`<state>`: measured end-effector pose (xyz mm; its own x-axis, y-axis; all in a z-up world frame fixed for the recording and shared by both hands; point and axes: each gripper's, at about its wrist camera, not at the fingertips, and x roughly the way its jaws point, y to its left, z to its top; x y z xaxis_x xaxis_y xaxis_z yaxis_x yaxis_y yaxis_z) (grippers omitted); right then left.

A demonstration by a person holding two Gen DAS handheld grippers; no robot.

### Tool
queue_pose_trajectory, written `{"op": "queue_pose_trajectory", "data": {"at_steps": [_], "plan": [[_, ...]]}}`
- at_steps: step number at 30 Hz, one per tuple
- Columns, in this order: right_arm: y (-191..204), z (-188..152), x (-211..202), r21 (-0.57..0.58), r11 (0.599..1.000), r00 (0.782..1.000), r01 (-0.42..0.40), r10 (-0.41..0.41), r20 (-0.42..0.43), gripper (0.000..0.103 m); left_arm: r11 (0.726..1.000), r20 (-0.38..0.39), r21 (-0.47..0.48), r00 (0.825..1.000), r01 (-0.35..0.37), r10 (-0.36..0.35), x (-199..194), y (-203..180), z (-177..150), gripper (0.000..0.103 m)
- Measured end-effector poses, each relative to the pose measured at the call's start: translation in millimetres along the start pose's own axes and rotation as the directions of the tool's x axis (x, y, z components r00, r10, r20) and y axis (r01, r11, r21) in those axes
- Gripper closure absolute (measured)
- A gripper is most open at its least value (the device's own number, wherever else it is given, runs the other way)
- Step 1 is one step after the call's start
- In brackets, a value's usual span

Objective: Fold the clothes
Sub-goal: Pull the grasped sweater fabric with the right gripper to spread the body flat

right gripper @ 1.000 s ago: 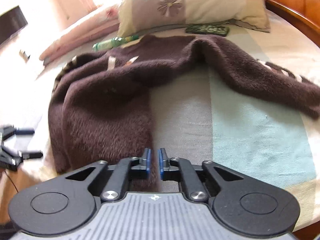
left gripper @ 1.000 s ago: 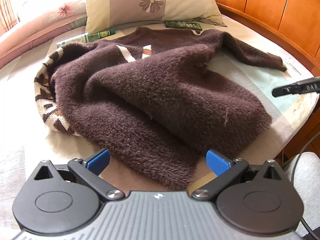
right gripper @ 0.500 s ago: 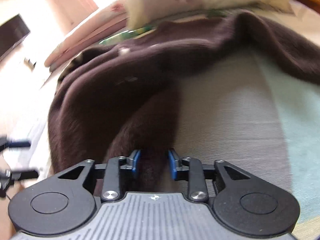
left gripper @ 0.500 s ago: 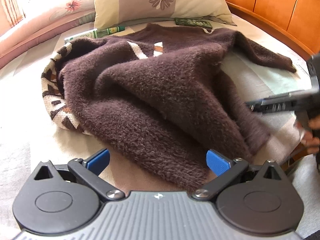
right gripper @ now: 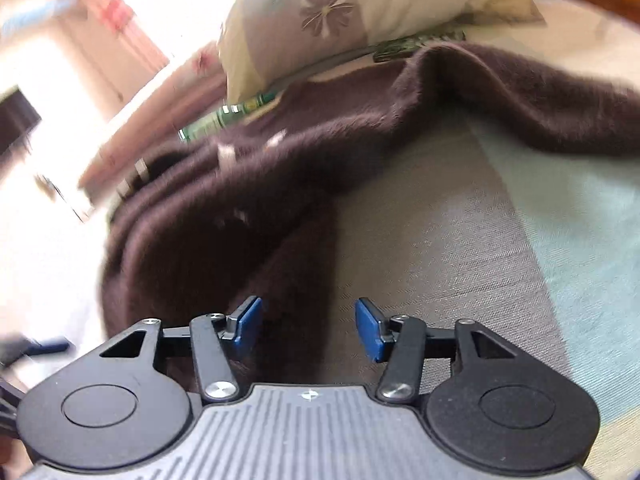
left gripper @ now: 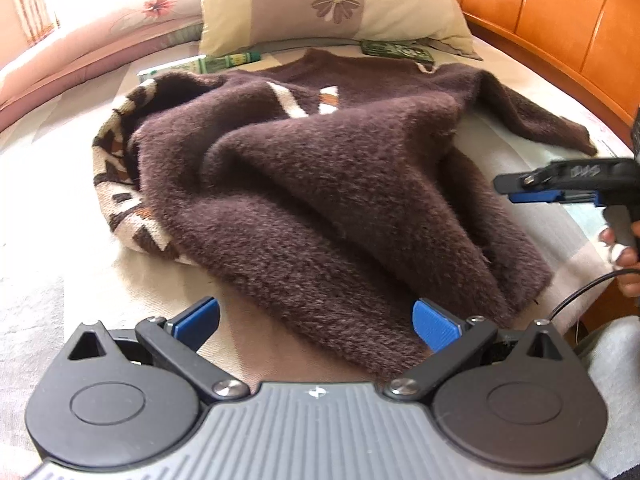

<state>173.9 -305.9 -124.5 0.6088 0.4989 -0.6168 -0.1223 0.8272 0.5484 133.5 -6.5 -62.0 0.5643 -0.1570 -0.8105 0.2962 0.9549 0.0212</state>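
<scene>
Bedding fills both of your views: a pale striped bedsheet with a floral pillow at the far end and an orange wooden headboard curving away to the right. No container shows here, only flat things lying loose — a green box and a dark patterned packet just ahead of the pillow.

Your left gripper is spread wide, holding nothing, and the brown sweater lies bunched straight ahead of it, its near hem reaching between the blue pads. A patterned cream lining peeks out at the heap's left edge, and one sleeve trails off far right.

Your right gripper is parted to a middling width, with a fold of the sweater running down between its fingers; whether the pads touch the fabric cannot be told.

From the left camera, that right gripper is cut off by the frame edge, with only fingertips of your hand and a thin cable showing. The right view is blurred — its left side too smeared to read.
</scene>
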Motion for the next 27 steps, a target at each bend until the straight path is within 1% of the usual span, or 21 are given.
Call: {"op": "queue_pose_trajectory", "data": {"at_steps": [2, 4, 7, 9, 10, 11, 12, 13, 14, 16, 18, 22, 25, 27], "plan": [[-14, 2, 2, 0.099, 0.992, 0.996, -0.079, 0.082, -0.029, 0.043, 1.000, -0.001, -0.001, 1.000, 0.000, 0.000, 1, 2, 1, 0.001], [-23, -4, 10, 0.164, 0.979, 0.986, -0.120, 0.137, -0.096, 0.043, 1.000, -0.004, 0.007, 1.000, 0.009, -0.009, 3, 2, 0, 0.001], [-24, -16, 17, 0.178, 0.968, 0.974, -0.178, 0.199, -0.111, 0.042, 1.000, -0.016, 0.009, 1.000, 0.012, -0.012, 8, 1, 0, 0.001], [-25, -12, 25, 0.205, 0.959, 0.969, -0.198, 0.223, -0.104, 0.042, 1.000, -0.025, 0.015, 1.000, 0.006, -0.005, 11, -1, 1, 0.001], [-24, -9, 32, 0.212, 0.956, 0.968, -0.203, 0.228, -0.103, 0.045, 1.000, -0.022, 0.016, 1.000, 0.006, -0.005, 10, -1, 1, 0.001], [-24, -7, 39, 0.218, 0.954, 0.967, -0.207, 0.233, -0.103, 0.063, 1.000, -0.019, 0.016, 1.000, 0.006, -0.006, 9, -2, 1, 0.001], [-23, -4, 47, 0.225, 0.951, 0.966, -0.211, 0.238, -0.103, 0.073, 1.000, -0.017, 0.016, 1.000, 0.006, -0.006, 7, -2, 1, 0.001], [-19, -3, 49, 0.212, 0.957, 0.968, -0.199, 0.226, -0.108, 0.079, 1.000, -0.011, 0.013, 1.000, 0.009, -0.009, 5, -1, 1, 0.001], [-14, -2, 51, 0.198, 0.962, 0.971, -0.187, 0.212, -0.113, 0.080, 1.000, -0.008, 0.009, 1.000, 0.008, -0.008, 2, 0, 0, 0.001], [1, 1, 36, 0.087, 0.985, 0.983, -0.148, 0.156, -0.101, 0.083, 1.000, -0.008, 0.001, 1.000, -0.006, 0.006, 0, 3, 0, 0.001], [15, 2, 15, -0.020, 0.995, 0.992, -0.102, 0.100, -0.081, 0.084, 1.000, -0.009, -0.002, 1.000, -0.029, 0.029, -1, 4, 0, 0.001], [27, 7, -44, -0.165, 0.986, 1.000, -0.005, 0.001, -0.025, 0.084, 1.000, 0.003, 0.001, 1.000, -0.026, 0.026, -5, 1, 2, 0.001], [33, 15, -84, -0.232, 0.969, 0.996, 0.083, -0.076, 0.038, 0.085, 1.000, 0.010, 0.028, 1.000, -0.014, 0.013, -8, -7, 2, 0.001], [32, 20, -95, -0.256, 0.960, 0.994, 0.108, -0.105, 0.026, 0.084, 0.999, 0.011, 0.042, 1.000, -0.004, 0.003, -9, -12, 3, 0.001]]}}
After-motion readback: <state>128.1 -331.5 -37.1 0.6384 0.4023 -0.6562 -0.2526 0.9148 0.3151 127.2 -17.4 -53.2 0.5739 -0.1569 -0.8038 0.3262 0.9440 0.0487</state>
